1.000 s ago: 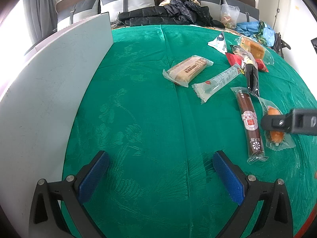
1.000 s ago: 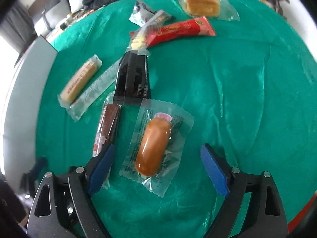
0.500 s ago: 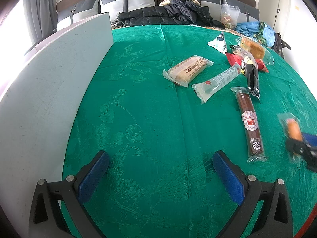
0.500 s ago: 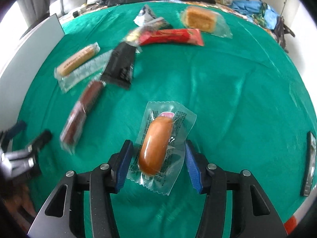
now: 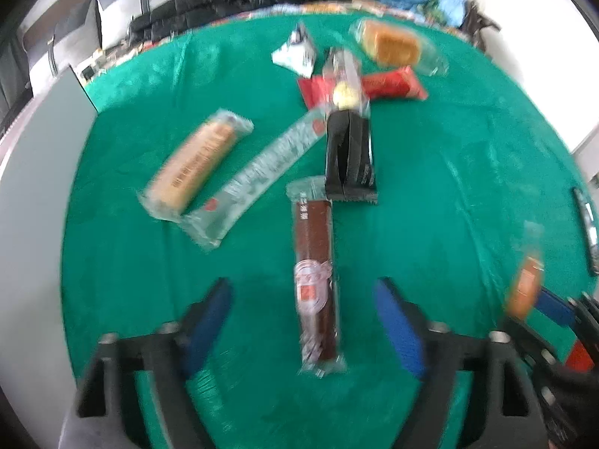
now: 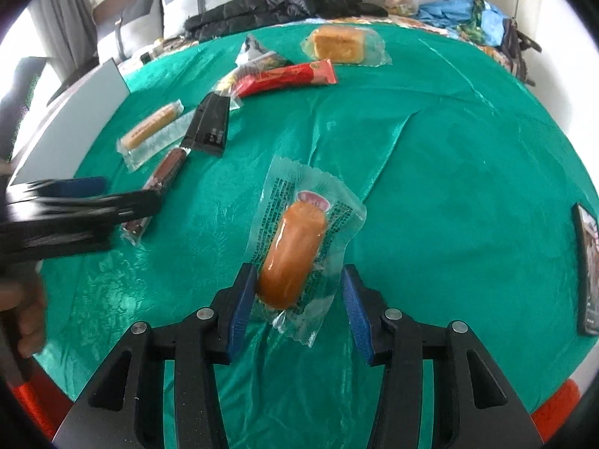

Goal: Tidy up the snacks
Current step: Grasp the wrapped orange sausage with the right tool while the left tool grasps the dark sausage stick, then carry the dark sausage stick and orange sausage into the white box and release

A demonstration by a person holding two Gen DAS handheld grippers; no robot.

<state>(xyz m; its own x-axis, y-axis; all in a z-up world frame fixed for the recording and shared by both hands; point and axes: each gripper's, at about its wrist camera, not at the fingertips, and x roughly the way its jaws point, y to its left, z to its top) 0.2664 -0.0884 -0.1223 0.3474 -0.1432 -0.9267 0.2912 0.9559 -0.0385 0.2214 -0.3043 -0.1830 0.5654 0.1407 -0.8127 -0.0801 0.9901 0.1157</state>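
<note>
Since 1 second ago: left gripper shifted from bare green cloth to straddle the long brown sausage stick, jaws just closing from full spread to about half, stick lying between them with gaps on both sides, no contact visible. Right gripper jaws also just closed further, now pinching the orange sausage bun in its clear wrapper, lifted off the cloth where earlier it lay flat between wide jaws. Ahead of the left jaws: black packet just past the stick's far end, clear long wrapper and tan biscuit pack off to the left, red packet, cake slice and small white pouch farther on. Tabletop draped in shiny green patterned cloth, grey board upright along its left edge, dark phone-like slab far right of the right jaws. Beyond: grey-cushioned sofa heaped with a black jacket, blue bags, pale walls, bright window light.
</note>
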